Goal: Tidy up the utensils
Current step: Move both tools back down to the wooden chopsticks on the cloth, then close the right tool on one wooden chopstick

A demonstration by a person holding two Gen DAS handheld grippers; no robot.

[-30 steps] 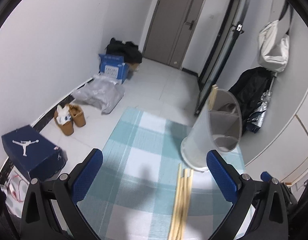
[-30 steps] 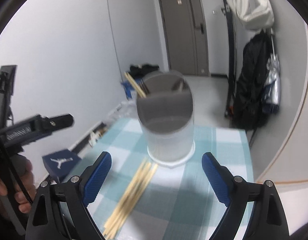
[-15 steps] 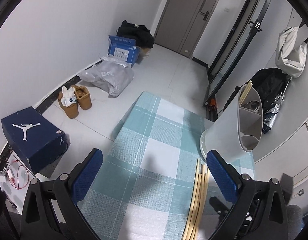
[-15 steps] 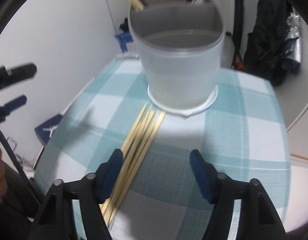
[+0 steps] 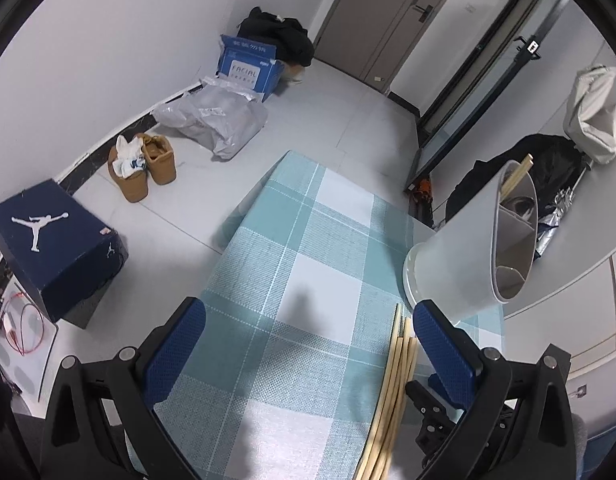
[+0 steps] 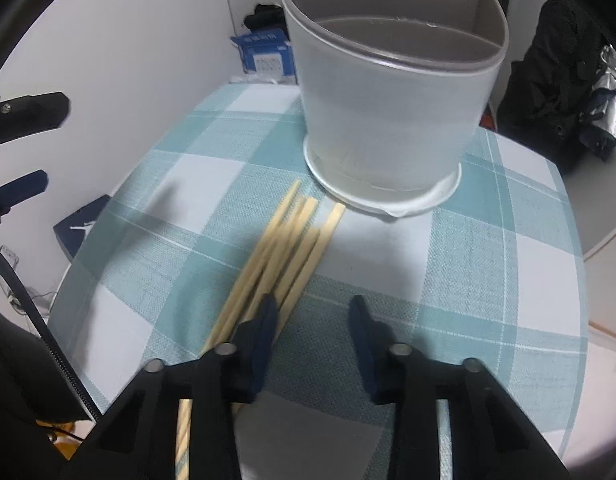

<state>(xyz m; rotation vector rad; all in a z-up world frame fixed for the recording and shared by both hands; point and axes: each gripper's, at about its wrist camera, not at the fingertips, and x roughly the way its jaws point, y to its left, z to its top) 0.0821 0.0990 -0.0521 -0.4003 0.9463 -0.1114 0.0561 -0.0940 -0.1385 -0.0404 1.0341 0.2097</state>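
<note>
Chopsticks (image 6: 283, 248) lie in a loose bundle on the checked cloth of the desk (image 6: 508, 264), running from under the right gripper's (image 6: 312, 312) left finger forward to a point just short of the utensil holder (image 6: 392, 92). The right gripper's jaws are closing; its left pad sits over the bundle's right edge, and most of the sticks lie to the left of it, outside the gap. Whether one stick at the right edge of the bundle lies just inside the gap cannot be told. The pads press on nothing.

The utensil holder stands upright straight ahead of the right gripper, a pale translucent tub on a white saucer-like base, divided inside into compartments. In the left wrist view a few chopstick ends (image 5: 520, 172) stick out of its far compartment.

The left gripper (image 5: 308, 332) hovers over the cloth with its jaws spread wide and empty. The bundle (image 5: 396, 380) lies beside and partly under its right finger, and the holder (image 5: 468, 248) is ahead and to the right.

Beyond the desk, left of the left gripper, a dark blue shoe box (image 5: 55, 240) sits on the floor.
</note>
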